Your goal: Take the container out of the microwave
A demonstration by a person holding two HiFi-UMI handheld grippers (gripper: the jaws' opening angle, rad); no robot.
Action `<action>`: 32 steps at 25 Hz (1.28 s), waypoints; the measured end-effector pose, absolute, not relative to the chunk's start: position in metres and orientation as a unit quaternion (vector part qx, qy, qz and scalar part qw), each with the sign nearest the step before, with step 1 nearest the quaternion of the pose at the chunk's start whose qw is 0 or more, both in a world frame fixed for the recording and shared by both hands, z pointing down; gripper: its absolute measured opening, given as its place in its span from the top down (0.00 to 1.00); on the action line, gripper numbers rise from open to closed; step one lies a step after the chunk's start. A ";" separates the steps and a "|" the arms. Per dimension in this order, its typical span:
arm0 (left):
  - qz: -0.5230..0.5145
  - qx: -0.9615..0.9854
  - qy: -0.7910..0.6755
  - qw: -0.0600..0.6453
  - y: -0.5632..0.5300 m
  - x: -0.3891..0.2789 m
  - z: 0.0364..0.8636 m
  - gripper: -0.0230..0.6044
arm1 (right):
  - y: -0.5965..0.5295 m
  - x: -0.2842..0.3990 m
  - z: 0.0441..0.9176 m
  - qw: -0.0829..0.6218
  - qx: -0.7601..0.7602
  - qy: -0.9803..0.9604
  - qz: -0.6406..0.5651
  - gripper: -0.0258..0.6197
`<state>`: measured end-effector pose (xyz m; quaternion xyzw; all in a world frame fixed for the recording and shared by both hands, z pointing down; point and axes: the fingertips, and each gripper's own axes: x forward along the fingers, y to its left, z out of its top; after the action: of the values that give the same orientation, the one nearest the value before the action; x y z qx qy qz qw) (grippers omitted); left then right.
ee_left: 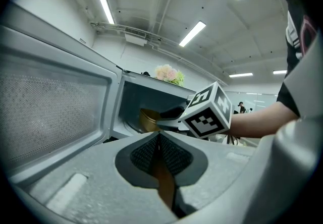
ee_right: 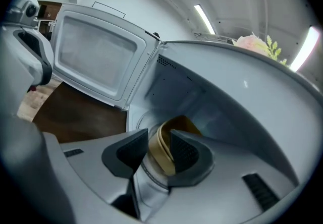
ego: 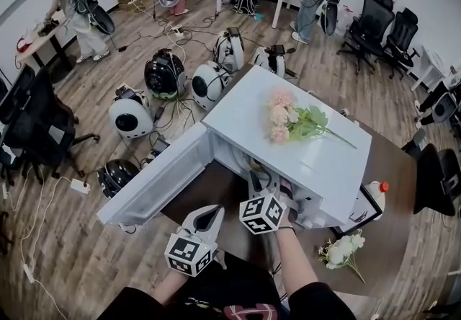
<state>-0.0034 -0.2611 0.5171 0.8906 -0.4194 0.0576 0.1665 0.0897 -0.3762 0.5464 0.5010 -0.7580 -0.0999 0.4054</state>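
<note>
White microwave [ego: 310, 145] stands door-open near the bench's [ego: 392, 167] left edge, gold container [ee_right: 184, 124] inside. The right gripper [ee_right: 159, 142] has its jaws apart astride the rim: the grasp is in hand. Next, squeeze and withdraw level. The left gripper [ee_left: 159, 137] has its jaws closed and empty.

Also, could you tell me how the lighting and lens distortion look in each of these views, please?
Head view: even room light, a strong fisheye curving the floor, the microwave cavity in shadow. Left gripper view: ceiling strip lights glare, and the corners are vignetted black. Right gripper view: the container looks slightly soft, and a strip light blows out at the right edge.
</note>
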 end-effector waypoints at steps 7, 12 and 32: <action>0.060 0.888 -0.424 0.169 -0.266 -0.011 0.522 0.95 | -0.390 0.091 0.557 0.450 0.482 -0.740 -0.130 0.74; 0.061 0.886 -0.427 0.169 -0.271 -0.015 0.521 0.95 | -0.392 0.090 0.571 0.471 0.473 -0.736 -0.113 0.74; 0.046 0.887 -0.423 0.179 -0.279 -0.022 0.518 0.95 | -0.406 0.090 0.595 0.534 0.419 -0.727 -0.101 0.79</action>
<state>-0.0217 -0.2792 0.5177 0.8870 -0.4232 0.0461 0.1786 0.0904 -0.4058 0.5946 0.4191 -0.7274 -0.1006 0.5339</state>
